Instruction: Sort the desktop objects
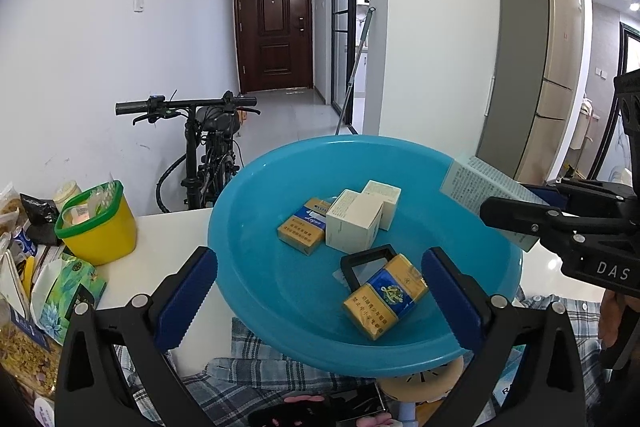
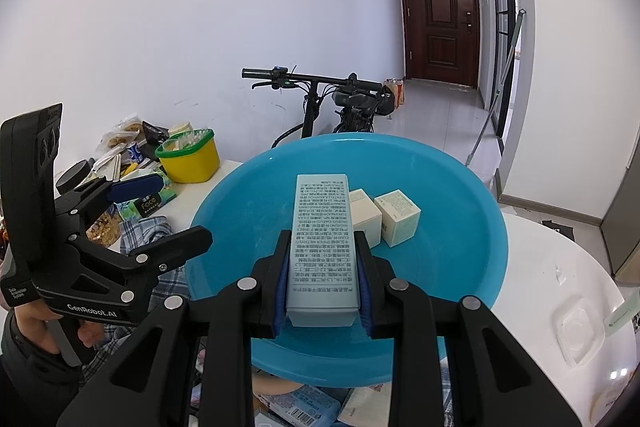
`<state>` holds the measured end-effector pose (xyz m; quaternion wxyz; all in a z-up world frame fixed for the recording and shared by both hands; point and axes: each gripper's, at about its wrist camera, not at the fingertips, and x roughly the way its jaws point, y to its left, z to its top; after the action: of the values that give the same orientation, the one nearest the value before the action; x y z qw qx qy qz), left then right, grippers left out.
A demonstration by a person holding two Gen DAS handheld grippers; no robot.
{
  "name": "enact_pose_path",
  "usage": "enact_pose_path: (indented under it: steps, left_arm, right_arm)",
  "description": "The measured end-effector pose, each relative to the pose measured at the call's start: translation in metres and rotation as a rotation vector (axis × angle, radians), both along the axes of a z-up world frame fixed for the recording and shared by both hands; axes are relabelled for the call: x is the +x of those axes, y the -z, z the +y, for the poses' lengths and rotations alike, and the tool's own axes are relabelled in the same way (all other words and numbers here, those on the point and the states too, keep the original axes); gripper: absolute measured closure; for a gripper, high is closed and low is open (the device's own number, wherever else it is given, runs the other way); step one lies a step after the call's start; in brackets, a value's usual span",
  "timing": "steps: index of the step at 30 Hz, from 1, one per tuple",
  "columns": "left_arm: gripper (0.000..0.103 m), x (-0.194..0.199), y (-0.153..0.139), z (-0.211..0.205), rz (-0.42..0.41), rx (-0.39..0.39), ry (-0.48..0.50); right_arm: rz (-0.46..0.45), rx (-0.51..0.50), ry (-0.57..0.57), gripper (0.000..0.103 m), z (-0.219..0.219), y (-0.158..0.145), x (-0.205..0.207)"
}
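A blue plastic basin sits on the white table. In it lie two yellow-and-blue cigarette packs, two white boxes and a small black frame. My right gripper is shut on a long pale blue box with printed text, held over the basin's near side; it also shows in the left wrist view. My left gripper is open and empty above the basin's near rim, and appears in the right wrist view.
A yellow tub with green rim and snack bags crowd the table's left. A plaid cloth and small items lie under the basin's near edge. A clear lid lies at right. A bicycle stands behind.
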<state>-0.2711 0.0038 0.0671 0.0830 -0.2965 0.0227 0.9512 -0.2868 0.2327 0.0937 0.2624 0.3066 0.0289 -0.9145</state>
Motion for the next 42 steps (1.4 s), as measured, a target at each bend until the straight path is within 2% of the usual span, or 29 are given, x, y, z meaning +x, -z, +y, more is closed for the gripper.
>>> enact_pose_path:
  steps: [42]
  left_arm:
    - [0.0, 0.0024, -0.0039, 0.0041, -0.003, -0.003, 0.002]
  right_arm:
    - [-0.009, 0.003, -0.005, 0.076, -0.0033, 0.0014, 0.0004]
